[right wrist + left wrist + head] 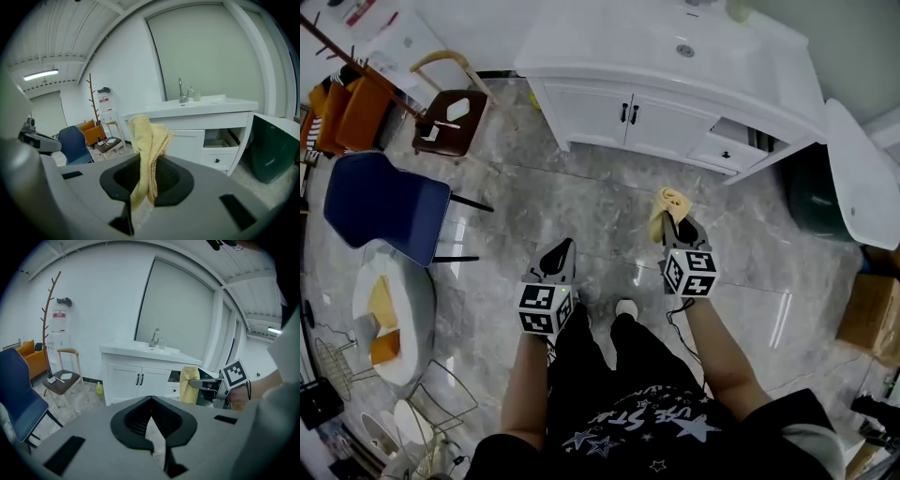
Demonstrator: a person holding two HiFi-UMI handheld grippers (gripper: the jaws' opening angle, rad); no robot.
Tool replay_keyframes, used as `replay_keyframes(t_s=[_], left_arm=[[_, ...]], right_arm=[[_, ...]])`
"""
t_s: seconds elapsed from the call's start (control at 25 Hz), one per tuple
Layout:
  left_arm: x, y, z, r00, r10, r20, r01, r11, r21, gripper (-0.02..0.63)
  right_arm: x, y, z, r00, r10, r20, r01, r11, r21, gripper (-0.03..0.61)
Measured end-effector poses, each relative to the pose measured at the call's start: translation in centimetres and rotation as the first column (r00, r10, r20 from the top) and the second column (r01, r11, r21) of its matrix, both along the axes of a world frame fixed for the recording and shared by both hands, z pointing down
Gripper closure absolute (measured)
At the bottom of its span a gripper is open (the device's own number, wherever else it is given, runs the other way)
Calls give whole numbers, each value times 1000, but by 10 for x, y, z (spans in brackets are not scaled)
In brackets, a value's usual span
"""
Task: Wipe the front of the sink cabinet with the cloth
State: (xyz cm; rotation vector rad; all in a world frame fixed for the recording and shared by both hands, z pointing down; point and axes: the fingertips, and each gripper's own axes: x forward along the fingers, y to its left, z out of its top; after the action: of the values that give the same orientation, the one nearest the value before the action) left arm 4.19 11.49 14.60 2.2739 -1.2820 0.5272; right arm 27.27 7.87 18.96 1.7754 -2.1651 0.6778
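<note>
2 grippers, both well short of the sink cabinet (600,114) front. My right gripper (677,228) is clamped on the bunched cloth (666,206); my left gripper (562,253) is closed on nothing. Approach step, no wiping yet. Next: step in and press the cloth flat on the front.

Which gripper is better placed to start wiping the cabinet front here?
The right. The right gripper is shut on the yellow cloth and faces the sink cabinet. The left gripper is shut with nothing in it. Both stand back from the cabinet, so an approach comes first.
</note>
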Motion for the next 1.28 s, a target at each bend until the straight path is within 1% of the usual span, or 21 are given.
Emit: replay_keyframes(t_s=[0.12,0.24,0.36,0.52,0.6,0.72,0.96,1.08,1.28], left_arm=[[5,12,-10,1000,-16,1,16,1000,4,598],[10,26,-12,1000,-12,14,12,1000,-2,598],[13,40,-17,1000,0,21,0,1000,-2,598],[11,51,-28,1000,11,19,-11,1000,18,598],[9,60,-35,1000,23,8,-23,999,28,598],[5,77,-47,998,63,-1,-63,997,39,598],[-10,107,-75,990,142,-12,-140,986,90,598],[-20,120,-81,987,161,-15,-158,982,104,598],[-38,140,-84,986,165,-19,-162,981,107,598]], right_arm=[[12,11,-10,1000,2,18,-2,1000,9,511],[15,26,-18,999,-20,32,19,1000,25,511],[14,41,-21,999,-28,27,28,999,21,512],[7,56,-29,1000,-11,29,11,1000,22,512],[2,64,-35,1000,-5,24,4,1000,28,512],[-10,81,-48,1000,14,16,-15,999,39,512],[-39,123,-74,998,57,32,-58,997,57,512],[-52,139,-81,998,52,18,-53,996,69,512],[-74,162,-91,1000,15,-15,-14,996,91,512]])
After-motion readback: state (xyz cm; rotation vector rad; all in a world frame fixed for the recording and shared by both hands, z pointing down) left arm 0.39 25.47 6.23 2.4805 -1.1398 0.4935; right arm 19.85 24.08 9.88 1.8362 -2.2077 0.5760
